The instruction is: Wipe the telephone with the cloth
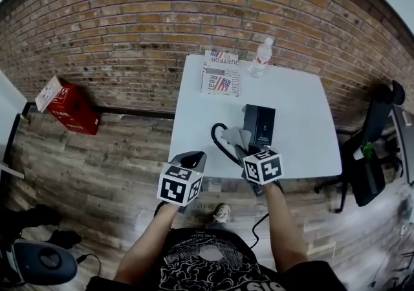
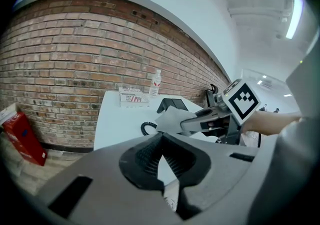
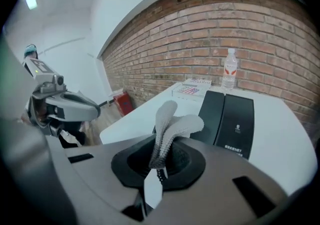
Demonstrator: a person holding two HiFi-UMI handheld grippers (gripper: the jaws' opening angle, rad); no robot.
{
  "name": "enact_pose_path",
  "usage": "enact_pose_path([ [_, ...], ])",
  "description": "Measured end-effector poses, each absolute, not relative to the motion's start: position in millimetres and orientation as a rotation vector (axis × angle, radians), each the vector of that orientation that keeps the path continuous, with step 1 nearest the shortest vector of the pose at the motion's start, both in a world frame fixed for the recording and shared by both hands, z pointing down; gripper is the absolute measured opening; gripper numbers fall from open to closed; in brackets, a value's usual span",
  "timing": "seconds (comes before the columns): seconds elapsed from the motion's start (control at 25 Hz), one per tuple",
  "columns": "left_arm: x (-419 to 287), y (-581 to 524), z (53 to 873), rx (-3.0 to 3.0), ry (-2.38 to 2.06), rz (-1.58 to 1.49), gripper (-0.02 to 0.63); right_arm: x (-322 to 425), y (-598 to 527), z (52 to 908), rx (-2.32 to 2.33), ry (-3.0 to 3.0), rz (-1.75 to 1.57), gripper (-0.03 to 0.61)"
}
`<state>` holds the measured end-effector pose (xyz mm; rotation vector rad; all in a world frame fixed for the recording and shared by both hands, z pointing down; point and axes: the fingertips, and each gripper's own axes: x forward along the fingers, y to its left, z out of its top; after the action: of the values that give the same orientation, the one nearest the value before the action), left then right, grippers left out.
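Pinching one grey cloth (image 3: 172,121) of waffle weave between its ribbed black pads, the right gripper (image 3: 161,161) holds it so that two rounded folds stand up above the jaws. Seen from the head view, the cloth (image 1: 239,136) sits just beside the near left corner of the telephone (image 1: 260,125); contact between them cannot be told. One telephone (image 3: 232,119) is present: flat, black, smooth, two rectangular slabs side by side, lying near the middle of the white rectangular table (image 1: 297,108). One black coiled cord (image 1: 218,138) loops from its left side. The left gripper (image 2: 160,141) has its ribbed pads pressed together at the tips, with nothing between them, and it sits at the table's near left corner, apart from the telephone. Each gripper carries one cube with black-and-white square markers. At the table's far edge stand one clear plastic water bottle (image 1: 261,57) and one flat printed box (image 1: 221,75) bearing flag motifs. One red box (image 1: 68,105) lies on the wood-plank floor against the brick wall
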<state>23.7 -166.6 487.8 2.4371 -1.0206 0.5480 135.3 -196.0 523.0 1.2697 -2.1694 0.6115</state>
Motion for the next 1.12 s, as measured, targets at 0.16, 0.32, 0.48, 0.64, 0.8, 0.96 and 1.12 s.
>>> enact_pose_path([
  [0.16,26,-176,473,2.457,-1.037,0.546,0.006,149,-197,488,1.380,-2.225,0.619,0.011],
  [0.32,28,-184,458,2.482,-1.054,0.539,0.006,168,-194,461,1.477,-2.256,0.620,0.011],
  [0.48,31,-199,437,2.516,-1.083,0.530,0.006,193,-187,434,1.563,-2.245,0.564,0.012],
  [0.64,29,-211,414,2.548,-1.108,0.513,0.006,212,-181,404,1.626,-2.232,0.480,0.012],
  [0.8,22,-216,399,2.557,-1.151,0.491,0.006,217,-178,379,1.658,-2.255,0.403,0.012],
  [0.96,16,-218,391,2.567,-1.182,0.491,0.006,217,-177,364,1.667,-2.276,0.347,0.011],
  [1.12,8,-221,390,2.545,-1.209,0.487,0.006,214,-176,358,1.669,-2.281,0.311,0.011],
])
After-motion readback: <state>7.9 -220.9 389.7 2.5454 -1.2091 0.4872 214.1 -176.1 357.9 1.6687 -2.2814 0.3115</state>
